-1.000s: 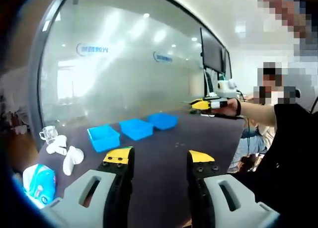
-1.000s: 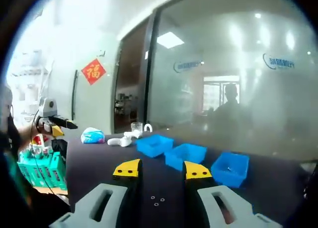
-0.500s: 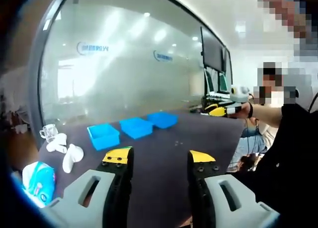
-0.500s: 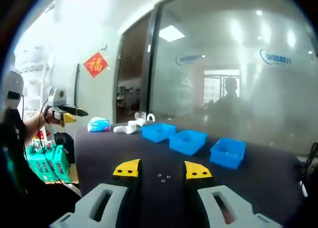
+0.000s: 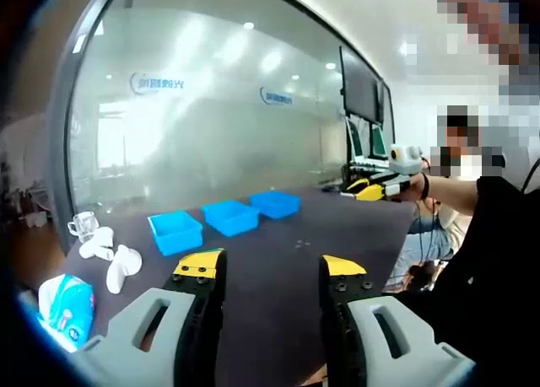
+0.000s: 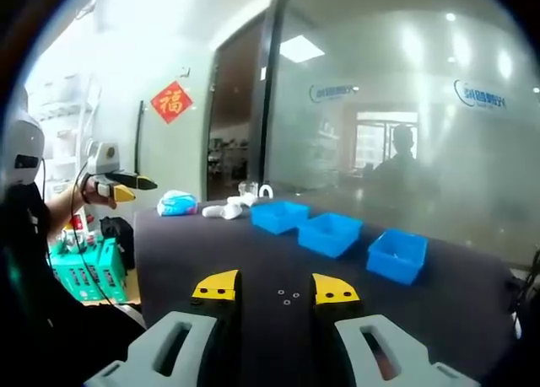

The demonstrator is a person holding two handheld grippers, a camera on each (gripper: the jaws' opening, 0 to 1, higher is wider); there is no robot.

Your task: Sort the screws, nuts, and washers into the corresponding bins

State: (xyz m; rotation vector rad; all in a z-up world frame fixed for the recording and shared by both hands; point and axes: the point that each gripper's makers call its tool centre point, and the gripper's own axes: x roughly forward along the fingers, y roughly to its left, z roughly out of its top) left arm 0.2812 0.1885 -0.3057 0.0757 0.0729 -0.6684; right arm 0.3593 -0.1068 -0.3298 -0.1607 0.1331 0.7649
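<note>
A: Item: small hardware pieces point(image 6: 287, 296), nuts or washers, too small to tell. Location: dark worktop point(image 6: 211, 252), just beyond the right gripper point(image 6: 274, 287), between its spread, empty fingers point(image 6: 217, 285). Three blue bins point(image 6: 330, 233) well beyond.

B: Left gripper point(image 5: 263, 266): fingers spread, empty, pieces point(image 5: 299, 244) well ahead.

A: Risk, as judged: pieces tiny and flat; fingers may skid, scatter them, or pinch two kinds together, landing them in the wrong bin.

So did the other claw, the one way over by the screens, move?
Yes. In the left gripper view the right claw has swung away from the blue bins, toward the monitors.
</note>
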